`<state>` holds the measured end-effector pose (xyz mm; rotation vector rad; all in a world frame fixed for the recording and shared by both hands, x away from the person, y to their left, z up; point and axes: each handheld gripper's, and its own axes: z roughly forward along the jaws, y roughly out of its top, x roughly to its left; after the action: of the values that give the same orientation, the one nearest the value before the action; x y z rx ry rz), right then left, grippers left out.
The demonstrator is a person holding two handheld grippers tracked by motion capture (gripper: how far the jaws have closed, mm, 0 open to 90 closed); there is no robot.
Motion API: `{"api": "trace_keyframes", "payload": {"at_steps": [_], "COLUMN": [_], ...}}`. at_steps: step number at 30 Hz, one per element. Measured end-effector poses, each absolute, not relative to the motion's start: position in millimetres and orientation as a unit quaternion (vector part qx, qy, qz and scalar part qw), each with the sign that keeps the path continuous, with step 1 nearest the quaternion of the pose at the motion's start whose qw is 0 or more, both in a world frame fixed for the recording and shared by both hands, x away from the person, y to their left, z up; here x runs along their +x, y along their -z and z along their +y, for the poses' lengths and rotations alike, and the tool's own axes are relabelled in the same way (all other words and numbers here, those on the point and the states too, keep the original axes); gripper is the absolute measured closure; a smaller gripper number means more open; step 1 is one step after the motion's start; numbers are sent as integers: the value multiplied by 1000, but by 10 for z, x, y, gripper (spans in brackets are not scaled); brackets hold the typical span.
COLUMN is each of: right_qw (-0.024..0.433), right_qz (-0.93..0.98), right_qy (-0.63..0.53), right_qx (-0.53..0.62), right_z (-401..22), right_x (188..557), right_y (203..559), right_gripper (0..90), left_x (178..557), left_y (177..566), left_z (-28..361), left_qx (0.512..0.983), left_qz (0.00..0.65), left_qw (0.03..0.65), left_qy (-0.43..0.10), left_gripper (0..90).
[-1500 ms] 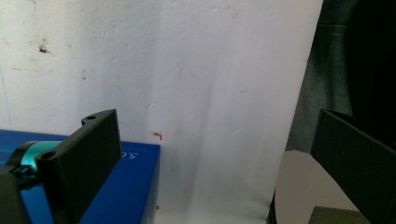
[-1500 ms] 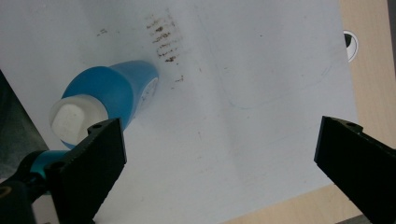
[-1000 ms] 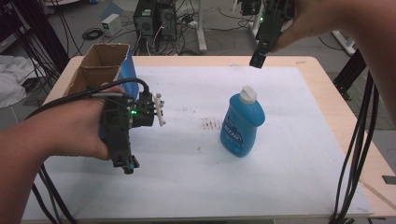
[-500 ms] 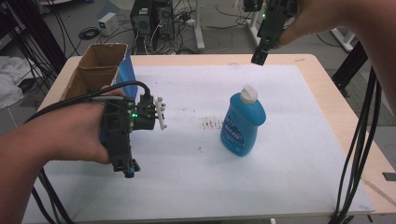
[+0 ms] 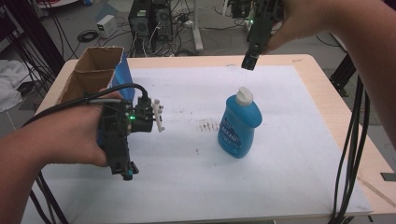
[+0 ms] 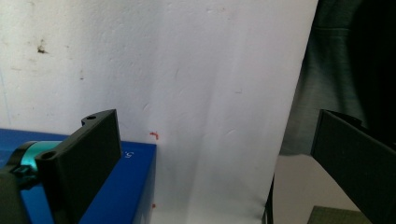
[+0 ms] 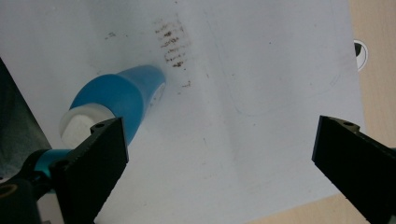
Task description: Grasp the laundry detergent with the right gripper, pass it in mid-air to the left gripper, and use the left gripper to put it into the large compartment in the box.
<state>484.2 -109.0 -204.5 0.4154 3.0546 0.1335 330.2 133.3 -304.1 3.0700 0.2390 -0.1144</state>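
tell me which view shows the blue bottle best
The high view: the blue bottle stands upright on the white sheet, white cap and label both visible. The right gripper view looks down on its cap and shoulder, partly behind a jaw. The left gripper view faces a blue box instead.

Right gripper [image 7: 219,172] looks down on white table sheet [image 7: 261,154], jaws spread wide, nothing between them. Blue bottle [image 7: 121,95] with white cap [image 7: 77,126] stands below, cap just above the left jaw tip. Brown smudge marks [image 7: 170,42] beside the bottle. Bare wood table edge [image 7: 378,42] at right.
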Motion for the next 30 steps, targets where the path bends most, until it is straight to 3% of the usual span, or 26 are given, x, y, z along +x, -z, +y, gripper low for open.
{"api": "trace_keyframes", "payload": {"at_steps": [7, 17, 30], "right_qw": [36, 43, 53], "right_qz": [985, 964, 920], "right_qy": [-76, -173, -290], "right_qx": [148, 195, 260], "right_z": [-1169, -1621, -2333], "right_x": [4814, 4651, 4059], "right_y": [2087, 2190, 2676], "right_gripper": [26, 26, 26], "left_x": [3317, 3281, 3188], "left_y": [3076, 3088, 3086], "left_z": [1327, 1299, 1301], "left_qx": [996, 997, 997], "left_qz": [77, 69, 69], "left_qw": [34, 33, 32], "left_qy": [36, 34, 34], "left_gripper": [18, 17, 18]}}
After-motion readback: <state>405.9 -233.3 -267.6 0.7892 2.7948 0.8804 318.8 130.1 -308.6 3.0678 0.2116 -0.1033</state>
